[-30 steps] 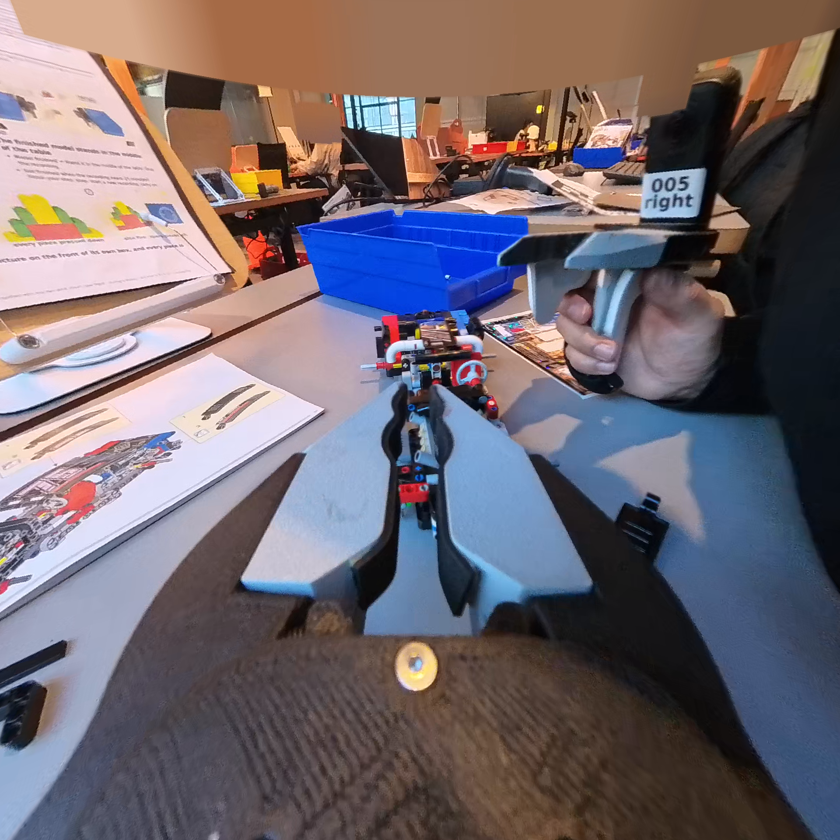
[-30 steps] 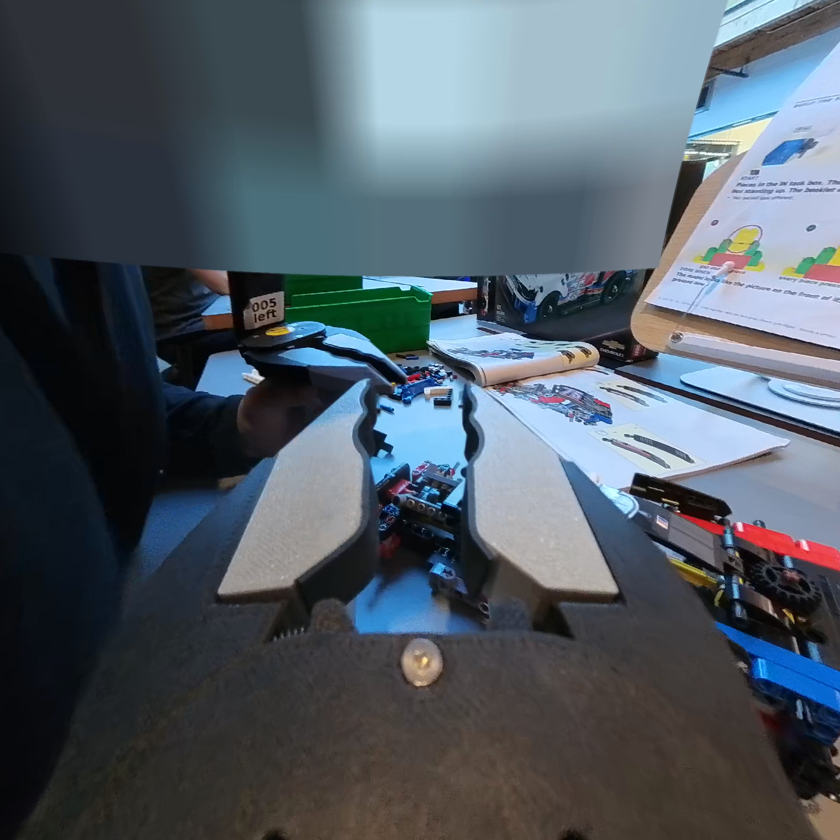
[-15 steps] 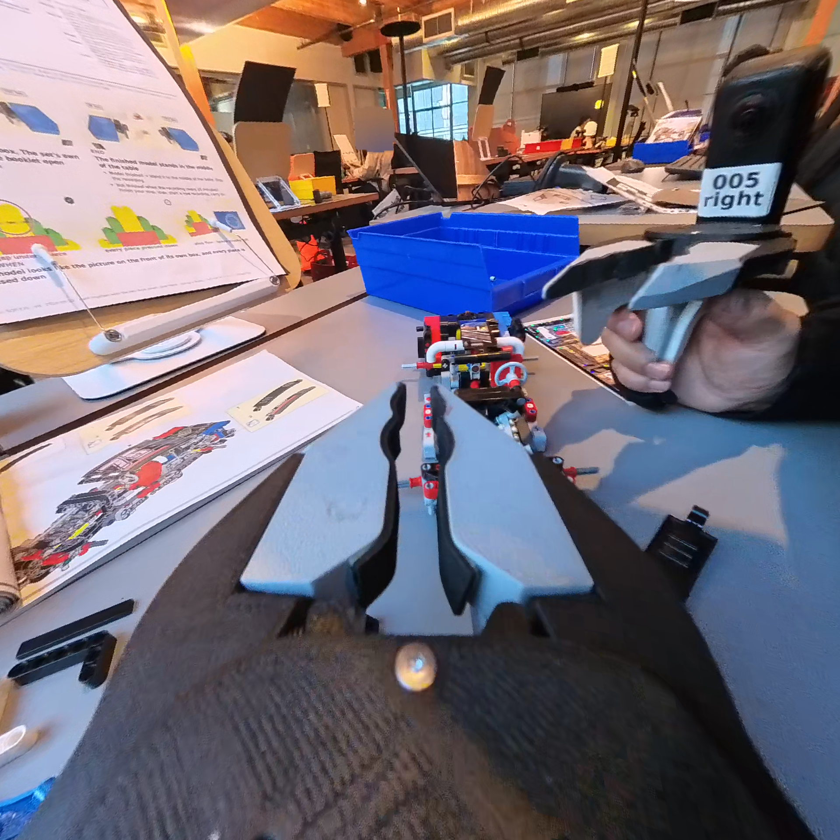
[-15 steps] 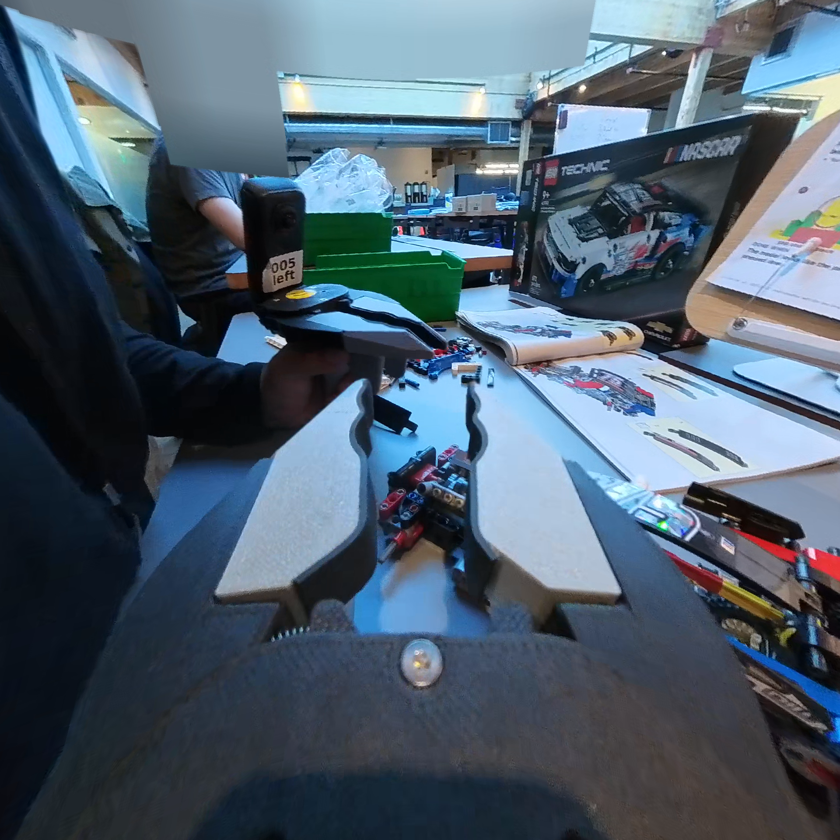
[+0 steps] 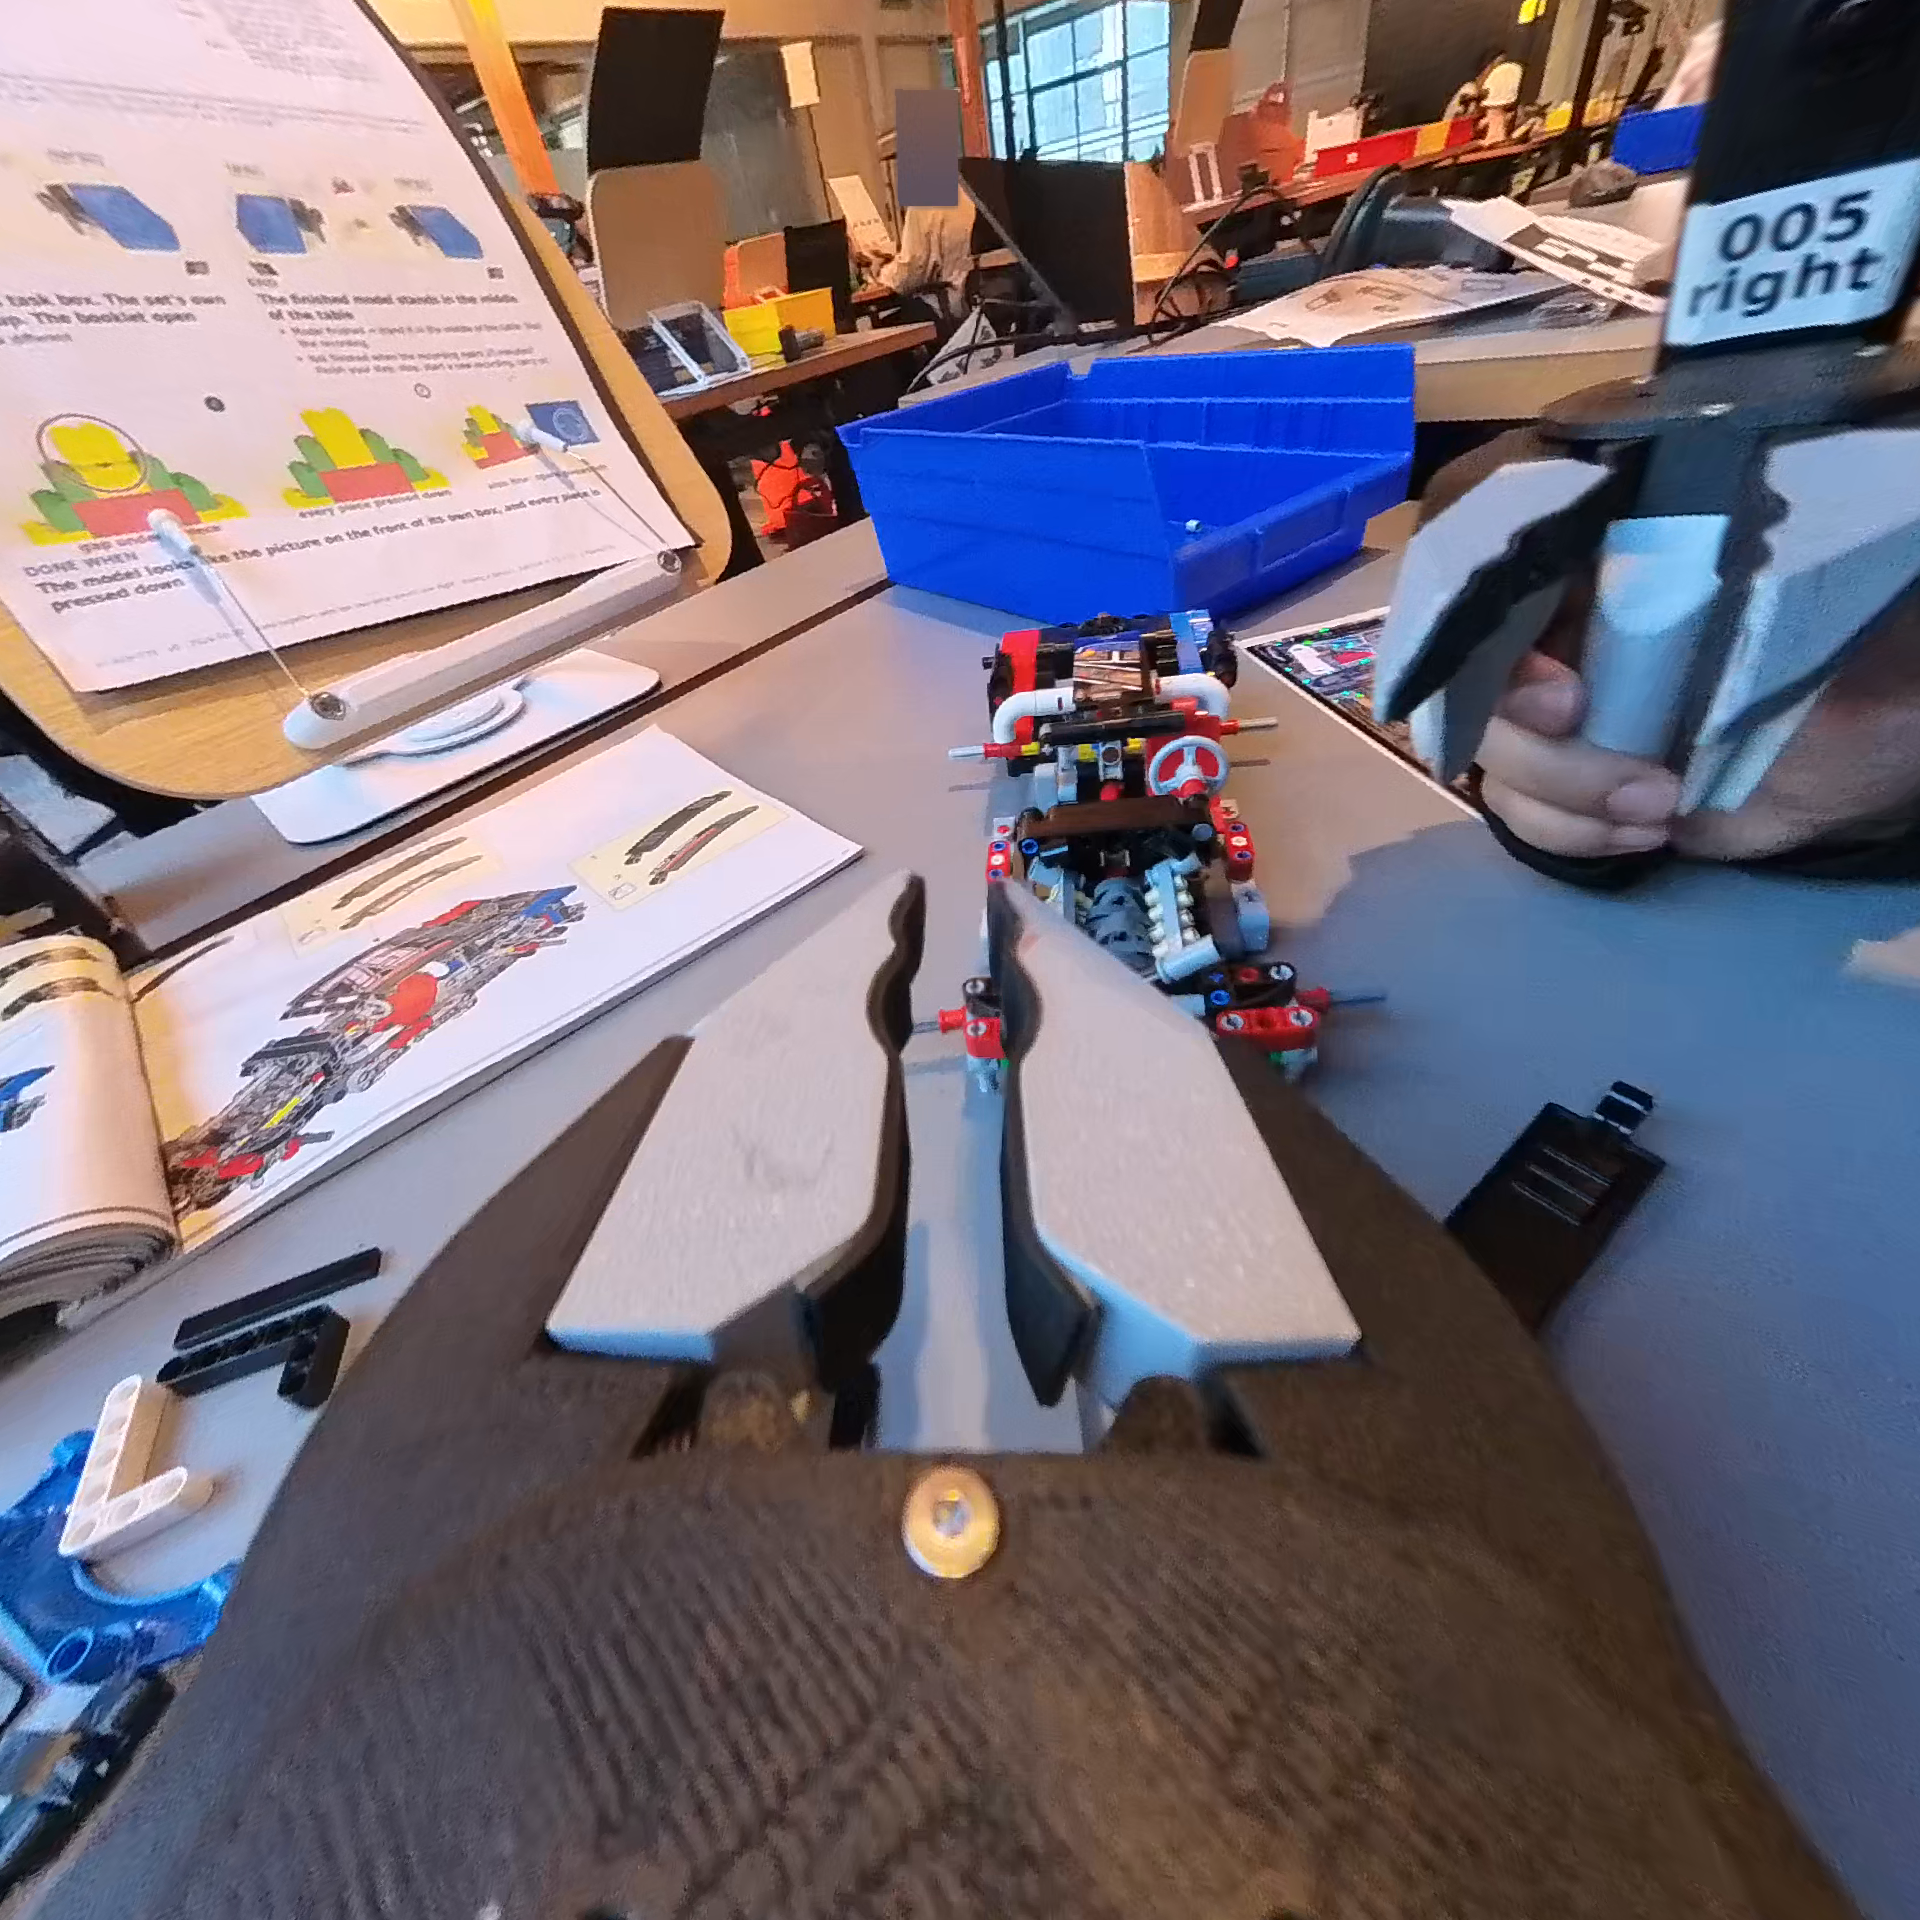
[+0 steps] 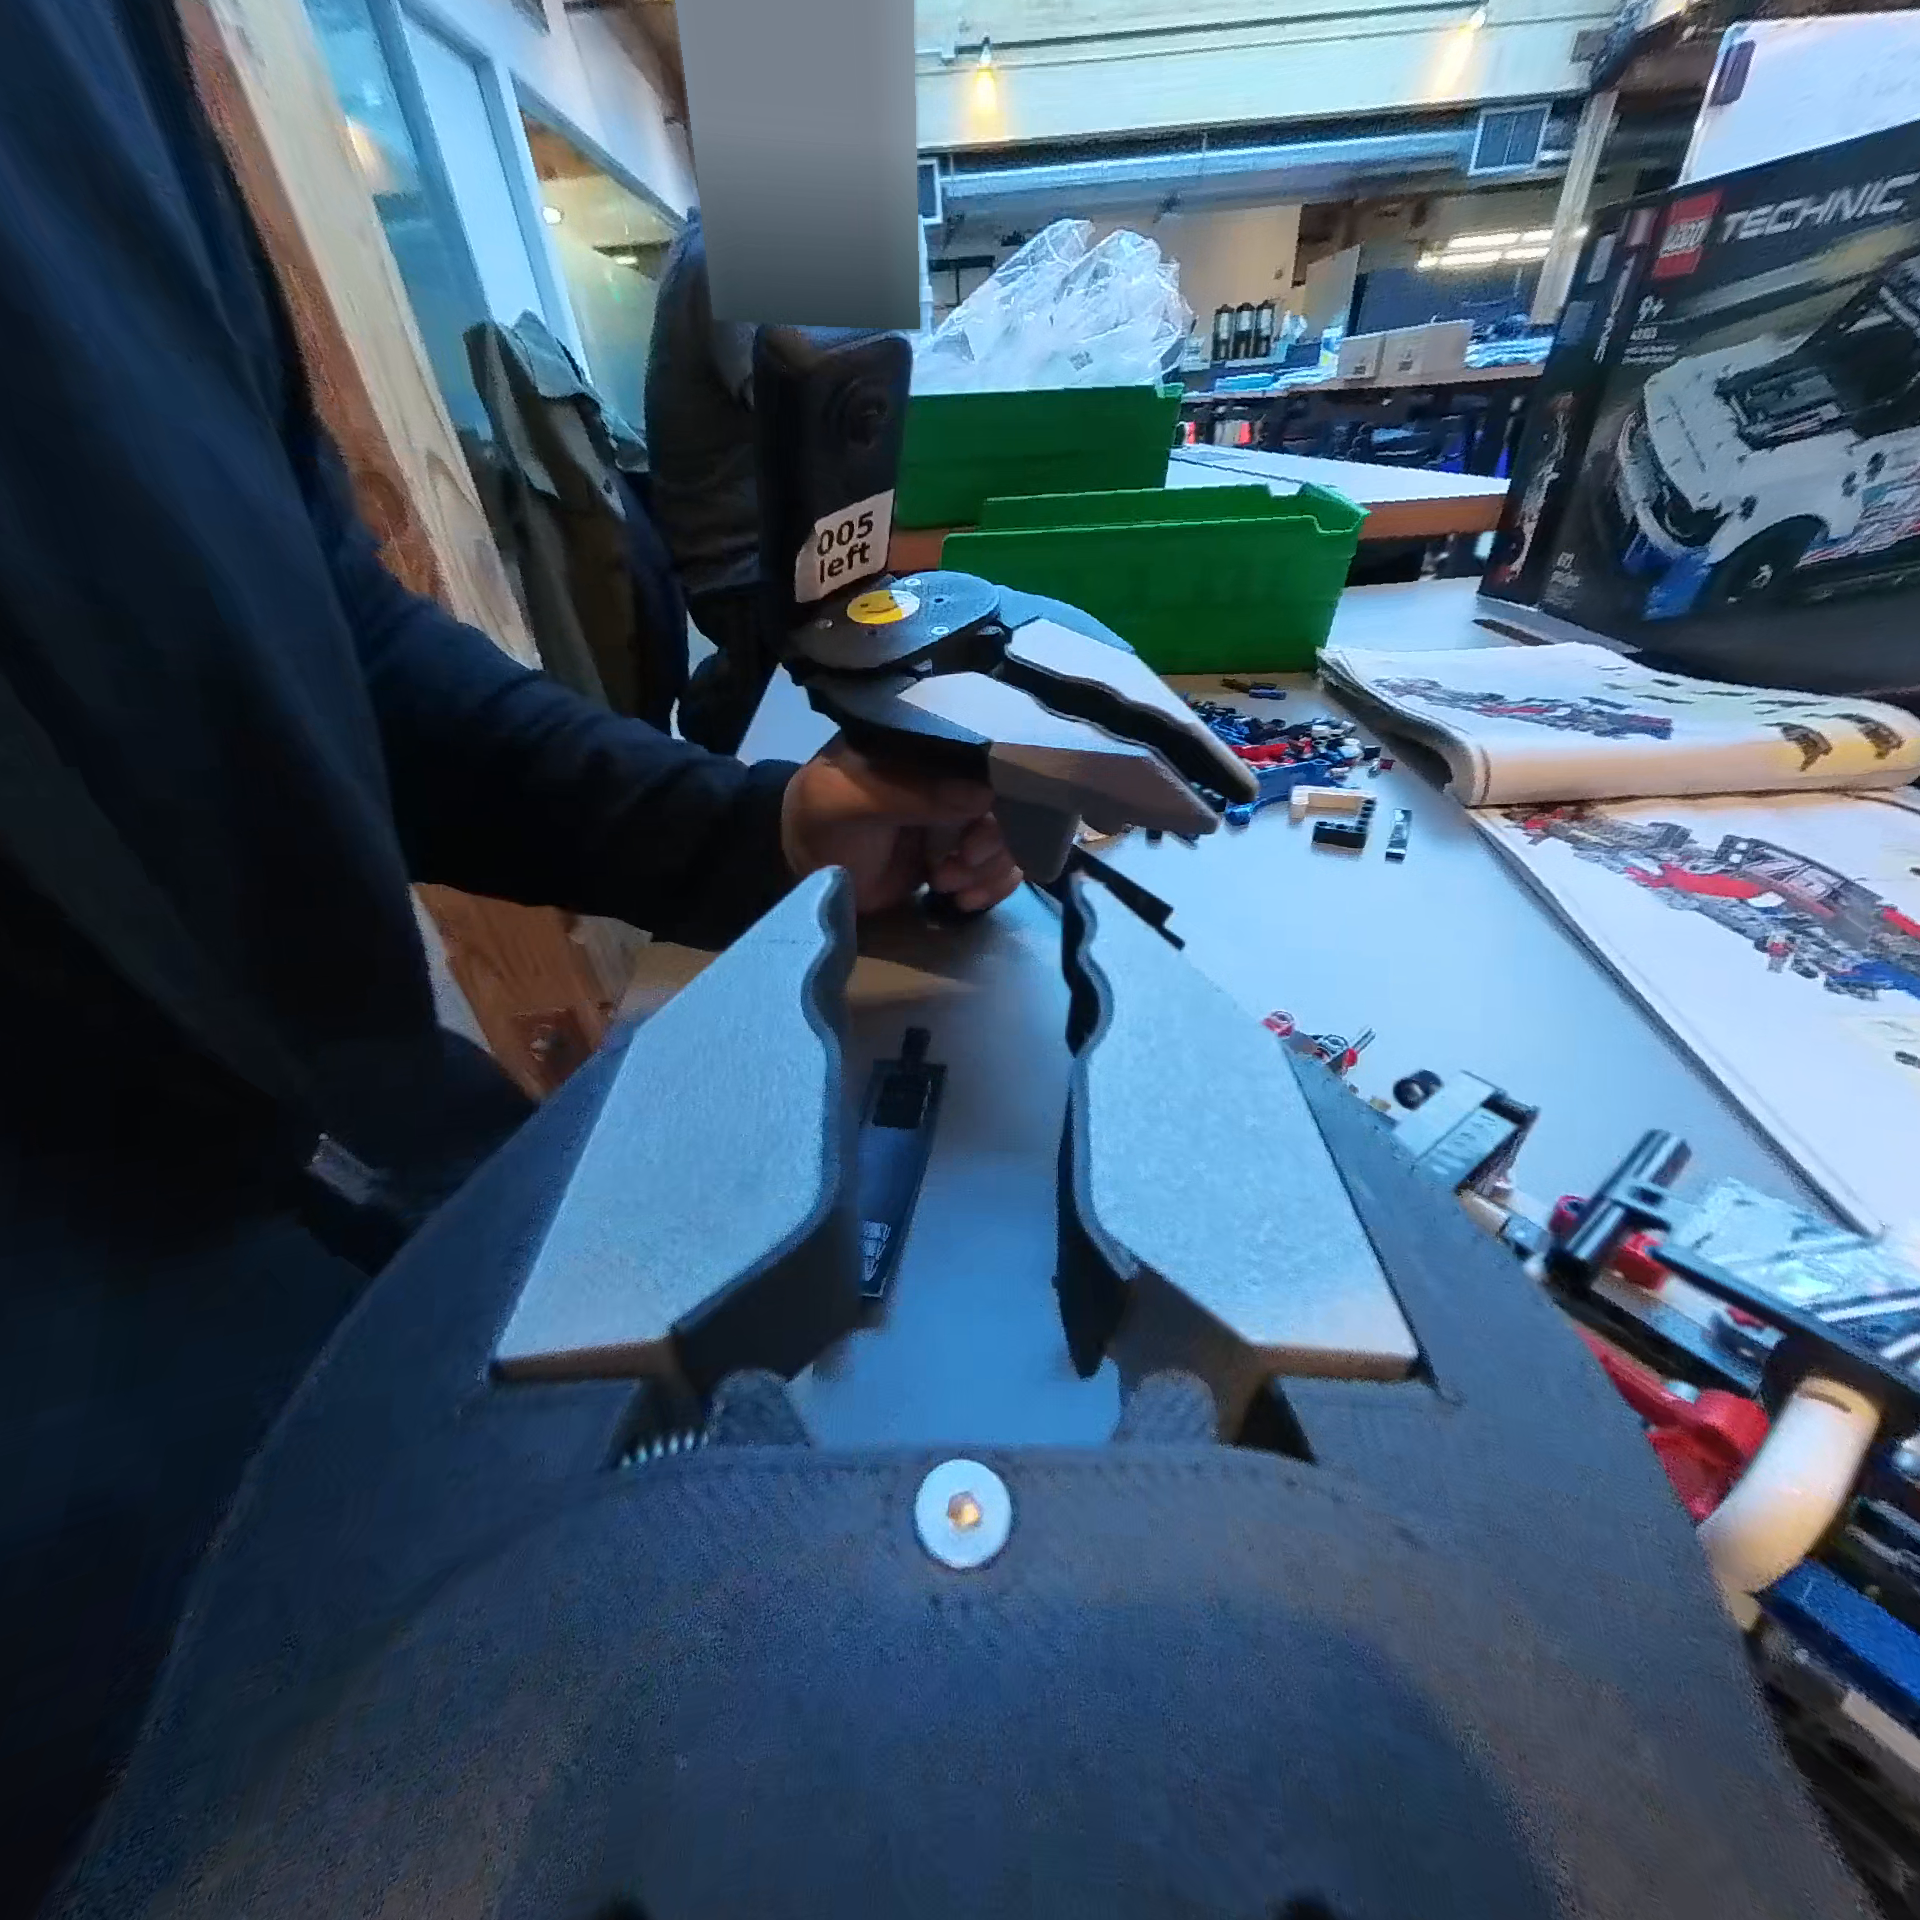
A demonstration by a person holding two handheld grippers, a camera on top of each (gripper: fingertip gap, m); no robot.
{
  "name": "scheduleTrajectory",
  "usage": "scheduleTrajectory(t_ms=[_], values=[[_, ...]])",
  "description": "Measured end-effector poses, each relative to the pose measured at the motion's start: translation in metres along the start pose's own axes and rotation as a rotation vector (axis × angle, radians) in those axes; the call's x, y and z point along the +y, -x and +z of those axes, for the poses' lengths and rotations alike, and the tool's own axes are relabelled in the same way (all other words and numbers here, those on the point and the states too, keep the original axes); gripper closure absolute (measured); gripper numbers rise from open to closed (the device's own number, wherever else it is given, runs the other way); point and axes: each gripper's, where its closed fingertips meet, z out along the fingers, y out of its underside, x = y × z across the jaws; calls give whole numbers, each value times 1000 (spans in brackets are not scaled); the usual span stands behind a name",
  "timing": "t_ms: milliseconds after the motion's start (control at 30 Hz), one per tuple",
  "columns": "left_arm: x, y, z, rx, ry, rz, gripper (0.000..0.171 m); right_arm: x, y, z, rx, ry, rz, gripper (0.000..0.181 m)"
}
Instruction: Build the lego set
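Matt grey tabletop [image 5: 1714, 1558], smooth; glossy blue plastic bin [image 5: 1132, 488]; paper instruction booklet [image 5: 436, 966] (slightly shiny pages); wooden stand [image 5: 665, 457]; shiny plastic lego car chassis [image 5: 1132, 821]; metal screw [image 5: 951, 1522].

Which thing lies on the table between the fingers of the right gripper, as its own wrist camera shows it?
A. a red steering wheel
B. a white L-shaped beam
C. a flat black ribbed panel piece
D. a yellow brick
C: in the right wrist view the flat black ribbed panel piece lies on the grey table in the gap of the open right gripper, untouched by either finger.
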Motion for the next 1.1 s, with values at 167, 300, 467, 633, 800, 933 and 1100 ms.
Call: scheduleTrajectory(t_ms=[167, 300, 467, 633, 800, 933, 1100], values=[[8, -15, -13, 95, 70, -101, 155, 10, 16, 4, -56, 63, 64, 136], [24, -48, -38, 337, 281, -124, 141, 41, 31, 2, -69, 253, 89, 127], [48, -72, -57, 517, 537, -27, 114, 78, 37, 0, -40, 503, 87, 122], [72, -81, -56, 562, 635, 174, 115, 101, 36, 2, -32, 652, 90, 131], [84, -93, -51, 617, 631, 295, 137, 108, 28, 4, -21, 695, 92, 146], [83, -98, -49, 620, 574, 328, 149, 110, 27, 2, -42, 710, 127, 180], [83, -97, -49, 595, 560, 282, 149, 109, 26, 2, -57, 705, 178, 178]])
